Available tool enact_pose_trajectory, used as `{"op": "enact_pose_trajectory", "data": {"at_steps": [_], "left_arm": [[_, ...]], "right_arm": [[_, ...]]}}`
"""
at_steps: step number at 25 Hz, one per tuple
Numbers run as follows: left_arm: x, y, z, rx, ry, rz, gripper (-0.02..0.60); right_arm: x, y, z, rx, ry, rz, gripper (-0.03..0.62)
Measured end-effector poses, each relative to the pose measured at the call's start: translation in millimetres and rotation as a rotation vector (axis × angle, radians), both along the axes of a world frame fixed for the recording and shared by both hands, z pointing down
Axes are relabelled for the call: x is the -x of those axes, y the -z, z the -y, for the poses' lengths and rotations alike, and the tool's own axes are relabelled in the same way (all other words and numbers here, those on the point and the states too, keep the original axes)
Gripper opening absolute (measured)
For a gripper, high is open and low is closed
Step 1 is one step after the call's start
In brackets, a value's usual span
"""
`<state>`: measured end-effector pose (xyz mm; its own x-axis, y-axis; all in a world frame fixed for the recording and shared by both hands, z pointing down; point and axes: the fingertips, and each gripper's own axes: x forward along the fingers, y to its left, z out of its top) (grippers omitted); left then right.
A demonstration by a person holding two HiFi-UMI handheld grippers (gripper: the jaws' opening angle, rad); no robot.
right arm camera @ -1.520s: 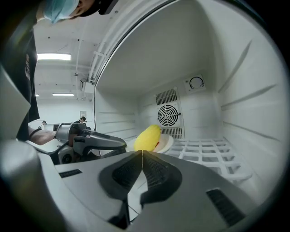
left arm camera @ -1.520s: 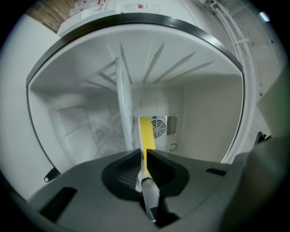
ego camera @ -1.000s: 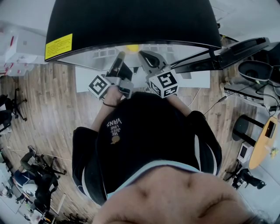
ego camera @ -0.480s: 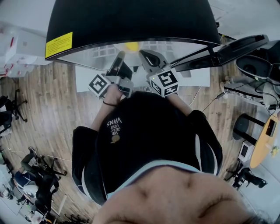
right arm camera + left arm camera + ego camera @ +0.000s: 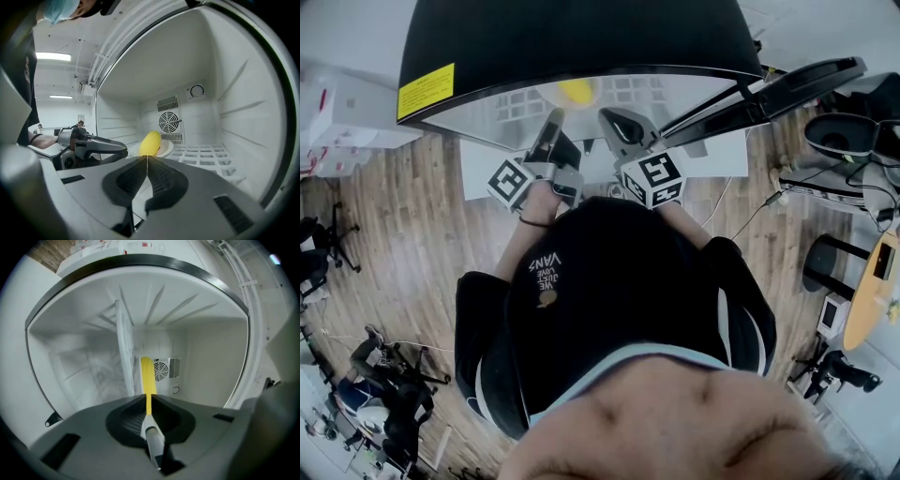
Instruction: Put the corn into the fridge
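The yellow corn (image 5: 575,91) lies on a small white plate (image 5: 165,149) inside the open fridge (image 5: 572,37). In the right gripper view the corn (image 5: 150,143) sits just beyond my jaws. My left gripper (image 5: 555,117), rolled on its side, is shut on the plate's near rim (image 5: 153,441). The corn (image 5: 146,376) shows as a yellow strip right past its tips (image 5: 148,401). My right gripper (image 5: 606,115) hovers beside it, shut with nothing in it (image 5: 146,158). The left gripper (image 5: 101,149) appears at that view's left.
The fridge has a white wire shelf (image 5: 206,157), a round fan (image 5: 168,122) and a dial (image 5: 197,91) on its back wall. Its door (image 5: 787,84) stands open to the right. Chairs and equipment (image 5: 844,150) stand on the wood floor around it.
The corn and both grippers sit slightly deeper under the fridge's top edge than a second ago. The head camera has shifted a little. Both jaws stay as they were.
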<state>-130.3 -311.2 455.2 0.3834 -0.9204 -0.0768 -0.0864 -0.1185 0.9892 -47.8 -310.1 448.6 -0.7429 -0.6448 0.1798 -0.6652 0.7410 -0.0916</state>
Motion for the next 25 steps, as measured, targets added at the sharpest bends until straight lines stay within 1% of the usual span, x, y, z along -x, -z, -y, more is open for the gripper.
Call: {"op": "enact_pose_trajectory", "data": {"at_steps": [15,25], "left_arm": [[4.6,4.0,-26.6,-0.023,-0.066,0.002,0.040],[11.7,4.6,-44.9,-0.036,-0.145,0.013,0.040]], "right_arm": [[-0.9,4.0,-29.7,-0.012,-0.090,-0.001,0.012],[2.1,6.1,-52.7,-0.020,-0.180,0.012,0.012]]}}
